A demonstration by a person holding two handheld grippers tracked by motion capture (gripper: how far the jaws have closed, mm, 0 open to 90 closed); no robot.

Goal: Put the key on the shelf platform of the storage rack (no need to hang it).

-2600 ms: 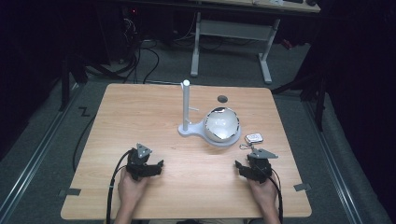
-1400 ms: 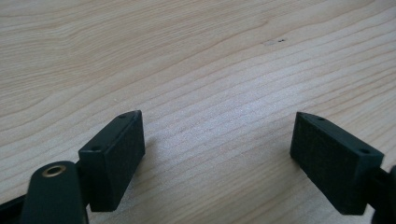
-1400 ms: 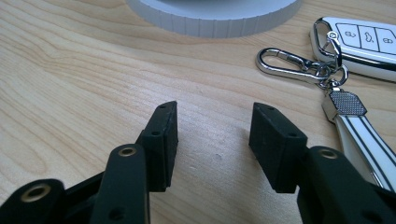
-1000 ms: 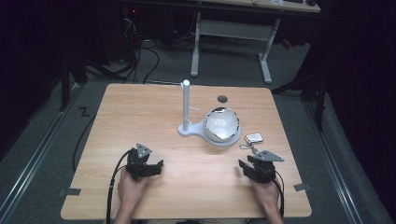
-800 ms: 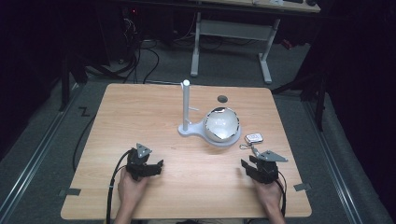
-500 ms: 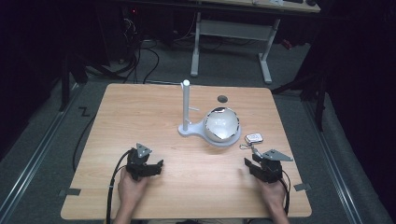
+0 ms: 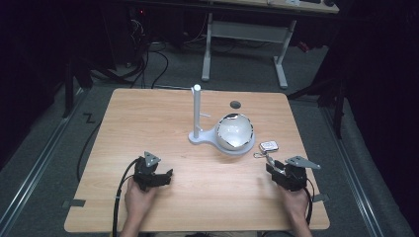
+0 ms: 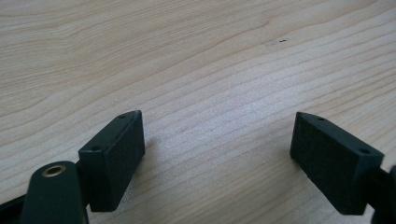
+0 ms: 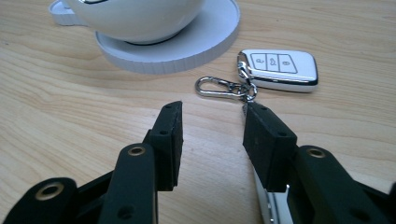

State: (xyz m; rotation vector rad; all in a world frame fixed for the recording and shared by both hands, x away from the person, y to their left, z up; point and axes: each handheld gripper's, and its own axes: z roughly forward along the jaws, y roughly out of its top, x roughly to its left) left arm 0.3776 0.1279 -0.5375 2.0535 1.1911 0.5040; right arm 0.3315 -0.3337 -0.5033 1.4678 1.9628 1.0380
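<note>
Right gripper [image 9: 212,128] near car key [image 9: 279,69] (fingers parted, closing)

White bowl [image 9: 135,18] cut off at the right gripper view's top edge; contents perhaps hidden.

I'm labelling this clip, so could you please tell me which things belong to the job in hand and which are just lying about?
In the job:
- right claw, open, nearing the key
- car key fob
- its carabiner clip

Lying about:
- white bowl on its stand
- stand's upright post
- dark round spot on the table
- left claw, open, idle
</note>
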